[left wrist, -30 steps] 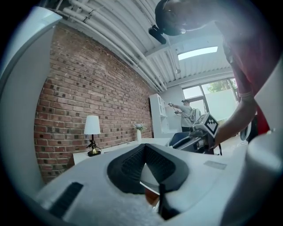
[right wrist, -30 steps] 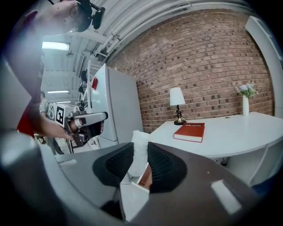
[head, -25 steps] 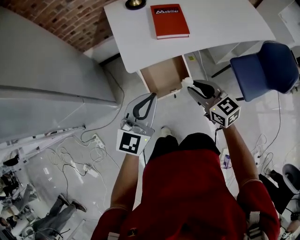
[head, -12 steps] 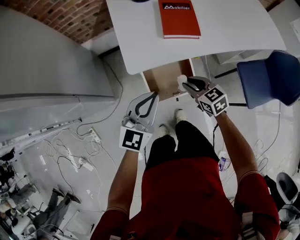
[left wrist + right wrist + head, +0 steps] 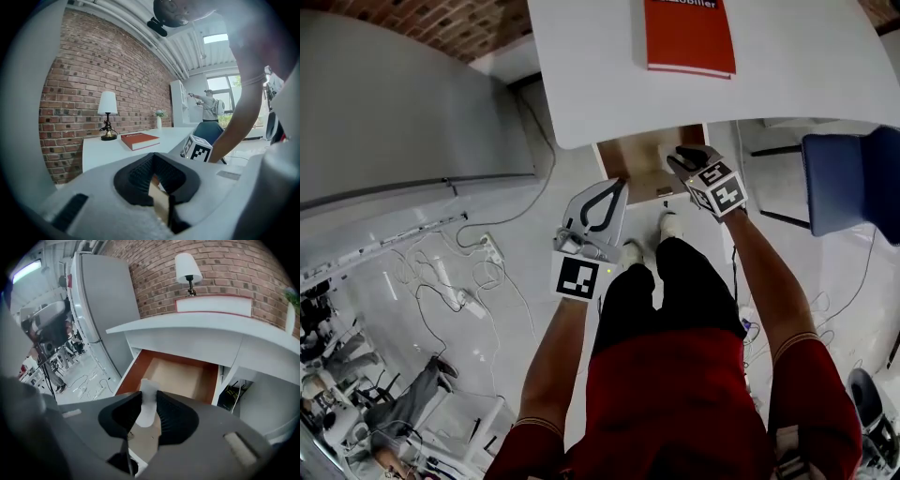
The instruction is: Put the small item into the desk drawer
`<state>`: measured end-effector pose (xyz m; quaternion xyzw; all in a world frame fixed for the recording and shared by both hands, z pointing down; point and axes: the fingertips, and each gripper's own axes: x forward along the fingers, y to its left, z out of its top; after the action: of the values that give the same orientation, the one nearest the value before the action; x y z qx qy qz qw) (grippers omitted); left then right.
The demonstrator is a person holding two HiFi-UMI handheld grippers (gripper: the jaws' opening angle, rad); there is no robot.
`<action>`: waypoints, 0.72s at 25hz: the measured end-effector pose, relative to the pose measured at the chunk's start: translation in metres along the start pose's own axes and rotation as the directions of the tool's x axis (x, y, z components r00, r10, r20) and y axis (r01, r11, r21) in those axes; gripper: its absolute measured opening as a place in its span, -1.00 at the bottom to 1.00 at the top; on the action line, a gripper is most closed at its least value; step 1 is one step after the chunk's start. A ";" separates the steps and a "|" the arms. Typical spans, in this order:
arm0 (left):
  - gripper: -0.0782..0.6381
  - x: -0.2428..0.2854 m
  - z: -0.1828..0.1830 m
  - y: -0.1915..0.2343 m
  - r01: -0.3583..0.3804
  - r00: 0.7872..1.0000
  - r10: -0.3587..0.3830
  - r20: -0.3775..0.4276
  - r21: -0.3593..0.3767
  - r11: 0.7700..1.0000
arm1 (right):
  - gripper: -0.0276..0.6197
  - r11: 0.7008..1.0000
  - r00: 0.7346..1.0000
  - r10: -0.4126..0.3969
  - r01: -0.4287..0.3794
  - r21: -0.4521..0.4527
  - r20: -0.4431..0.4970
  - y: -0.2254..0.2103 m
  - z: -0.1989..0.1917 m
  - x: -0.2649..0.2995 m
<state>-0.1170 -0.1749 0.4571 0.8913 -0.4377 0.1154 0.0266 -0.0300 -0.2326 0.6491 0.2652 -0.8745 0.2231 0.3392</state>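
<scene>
A small white item (image 5: pixel 148 389) stands upright between the black pads of my right gripper (image 5: pixel 149 400), which is shut on it. That gripper (image 5: pixel 682 157) hovers over the front of the open wooden drawer (image 5: pixel 639 159), whose bare bottom (image 5: pixel 183 376) lies just ahead of the item. The drawer hangs under the white desk (image 5: pixel 600 75). My left gripper (image 5: pixel 617 187) is lower and to the left, in front of the drawer, shut with nothing in it; its pads (image 5: pixel 140 171) form a closed loop.
A red book (image 5: pixel 689 37) lies on the desk, and a white lamp (image 5: pixel 108 117) stands behind it. A grey fridge (image 5: pixel 403 103) is at the left, a blue chair (image 5: pixel 858 178) at the right. Cables (image 5: pixel 469 281) trail over the floor. The person's shoes (image 5: pixel 670 223) are below the drawer.
My right gripper has carried the white item forward and left, from beside the drawer's front corner to over the drawer. The left gripper has kept its place in front of the drawer.
</scene>
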 end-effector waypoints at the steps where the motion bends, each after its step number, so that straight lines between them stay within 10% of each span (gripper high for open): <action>1: -0.79 0.004 -0.004 0.001 -0.003 1.000 0.003 -0.007 -0.003 1.000 | -0.56 1.000 1.000 0.002 -0.002 0.001 -0.017 -0.003 -0.004 0.006; 18: -0.79 0.016 -0.039 0.023 -0.048 0.995 0.047 -0.086 -0.017 0.999 | -0.56 0.999 0.968 -0.006 0.020 0.051 -0.251 -0.036 -0.057 0.088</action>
<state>-0.1332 -0.1955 0.4974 0.8746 -0.4583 0.1498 0.0507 -0.0359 -0.2546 0.7576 0.2496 -0.8167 0.2757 0.4412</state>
